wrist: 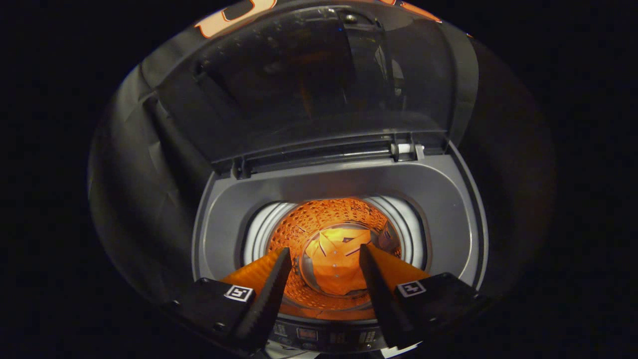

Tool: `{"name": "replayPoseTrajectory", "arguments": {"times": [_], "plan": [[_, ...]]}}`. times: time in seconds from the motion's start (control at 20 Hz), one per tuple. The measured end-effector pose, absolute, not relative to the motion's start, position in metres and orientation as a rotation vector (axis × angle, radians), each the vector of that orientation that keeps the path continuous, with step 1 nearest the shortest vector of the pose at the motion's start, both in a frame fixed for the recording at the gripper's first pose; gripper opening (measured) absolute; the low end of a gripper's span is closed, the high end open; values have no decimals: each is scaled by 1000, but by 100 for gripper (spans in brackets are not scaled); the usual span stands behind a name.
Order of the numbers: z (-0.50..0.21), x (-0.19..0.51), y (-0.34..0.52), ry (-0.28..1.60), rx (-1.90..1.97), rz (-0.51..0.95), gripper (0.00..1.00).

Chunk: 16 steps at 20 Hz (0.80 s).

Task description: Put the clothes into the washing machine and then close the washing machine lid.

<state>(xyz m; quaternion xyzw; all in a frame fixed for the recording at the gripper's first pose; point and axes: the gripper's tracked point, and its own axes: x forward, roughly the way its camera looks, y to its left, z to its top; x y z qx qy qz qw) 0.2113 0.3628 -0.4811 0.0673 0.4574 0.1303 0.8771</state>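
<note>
From the gripper view, I have the tongs [324,259] spread apart and empty over the washing machine [344,182]. The clothes [336,264] lie in the drum [329,214] below, between the fingers. I judge loading done; next, reach beyond for the raised lid [319,85], with free room above the rim.

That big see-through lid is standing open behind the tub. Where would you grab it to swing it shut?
Best bet is the lid's free top edge, farthest from the hinge at its base, approached from the front, over the drum. The lid stands tilted back, so a pull forward and down there should swing it most easily. The gripper hangs open above the drum, holding nothing.
</note>
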Motion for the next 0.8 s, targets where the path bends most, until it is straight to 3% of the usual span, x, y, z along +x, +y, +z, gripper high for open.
{"name": "replayPoseTrajectory", "arguments": {"times": [0.4, 0.8], "plan": [[-402, 193, 361, 869, 204, 343, 98], [-323, 206, 362, 750, 219, 327, 99]]}}
